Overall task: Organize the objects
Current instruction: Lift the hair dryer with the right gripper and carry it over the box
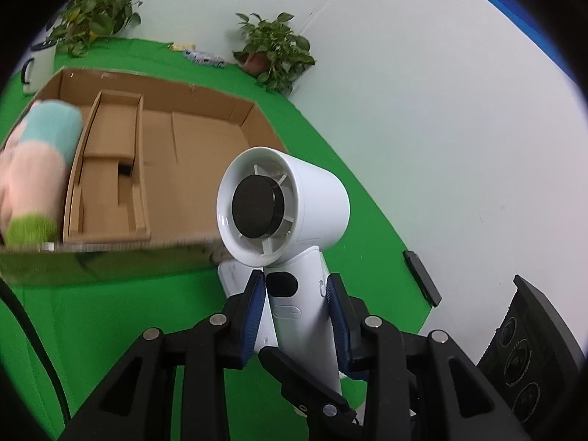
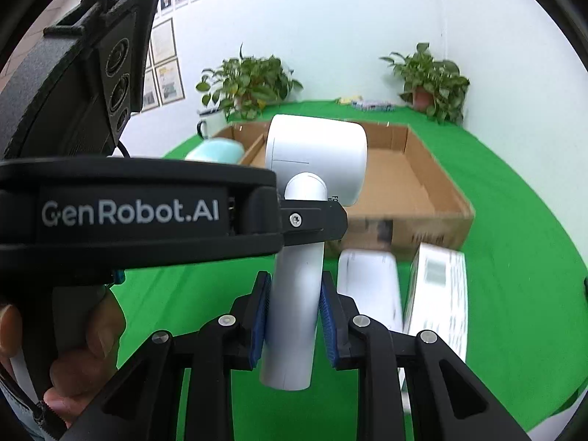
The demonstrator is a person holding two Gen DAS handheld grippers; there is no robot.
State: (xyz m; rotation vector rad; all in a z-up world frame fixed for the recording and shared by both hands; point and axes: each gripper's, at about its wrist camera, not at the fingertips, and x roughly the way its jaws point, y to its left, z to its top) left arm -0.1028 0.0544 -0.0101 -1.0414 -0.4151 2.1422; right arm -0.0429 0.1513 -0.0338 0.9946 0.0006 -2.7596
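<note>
A white hair dryer hangs above the green table, its barrel with a black round centre facing the left wrist camera. My left gripper is shut on its handle just under the barrel. In the right wrist view the same hair dryer points away, and my right gripper is shut on the lower handle with both blue pads pressing it. A finger of the left gripper crosses the handle higher up. Beyond lies an open cardboard box, with a rolled pastel towel at its left end.
Two white cartons lie in front of the box's near wall. Potted plants and a white mug stand at the back by the wall. A hand holds the left gripper's grip.
</note>
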